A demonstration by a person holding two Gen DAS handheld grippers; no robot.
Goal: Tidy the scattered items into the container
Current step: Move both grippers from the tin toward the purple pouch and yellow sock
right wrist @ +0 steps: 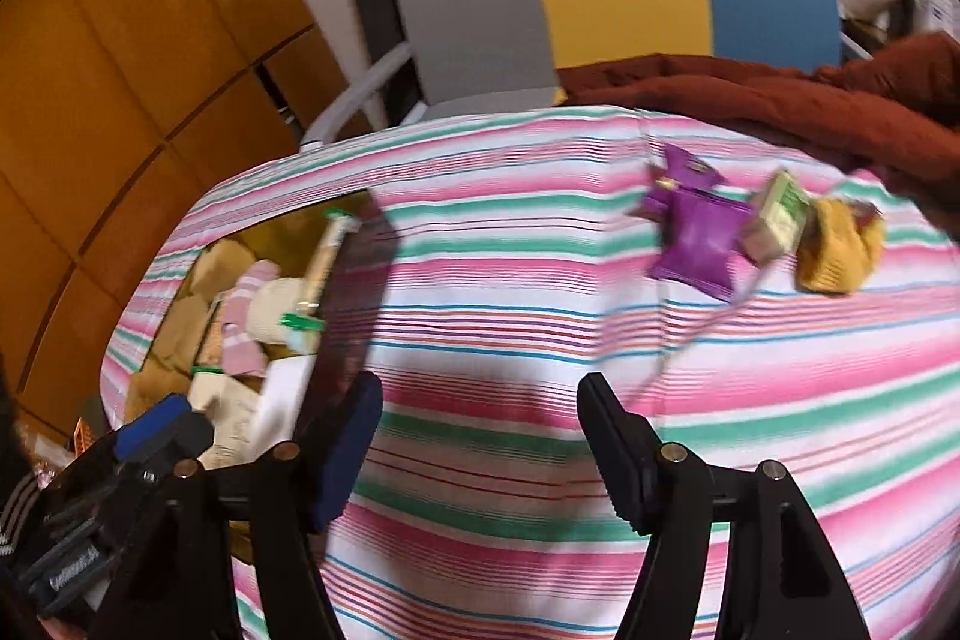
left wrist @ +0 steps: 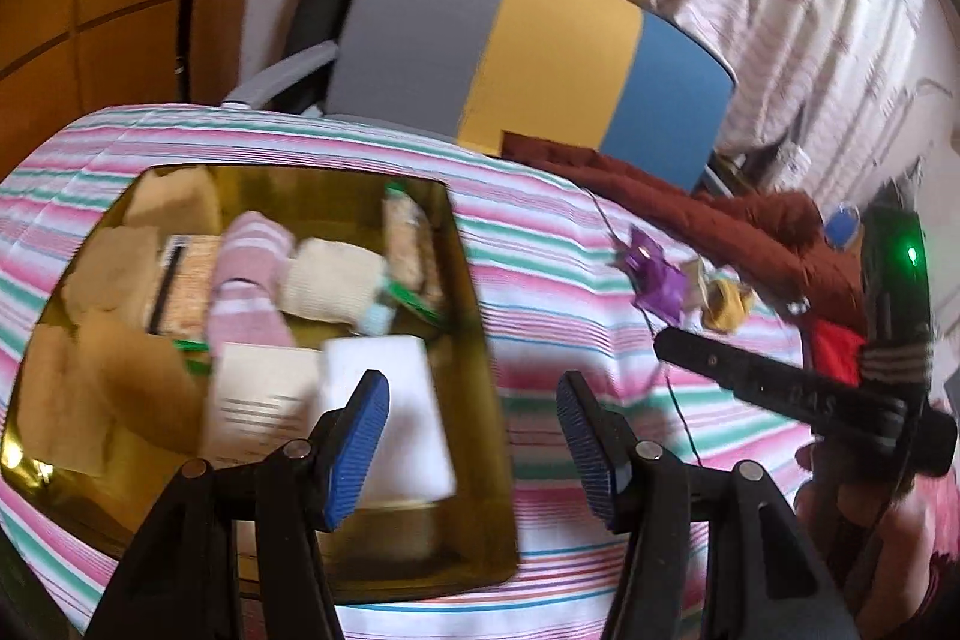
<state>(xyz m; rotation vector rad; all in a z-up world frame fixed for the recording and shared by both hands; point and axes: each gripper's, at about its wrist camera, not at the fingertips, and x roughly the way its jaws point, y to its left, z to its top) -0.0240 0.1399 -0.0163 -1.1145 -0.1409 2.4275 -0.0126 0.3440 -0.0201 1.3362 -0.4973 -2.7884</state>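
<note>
Motion blur smears container [left wrist: 480, 340] contents — labels unreadable.

a home: striped tablecloth [right wrist: 540, 280], curtains [left wrist: 780, 10], wooden wardrobe [right wrist: 120, 100], padded chair [left wrist: 510, 52].

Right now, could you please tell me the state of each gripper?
Left gripper: open, holding nothing, above the gold container.
Right gripper: open, holding nothing, over the striped cloth.
</note>
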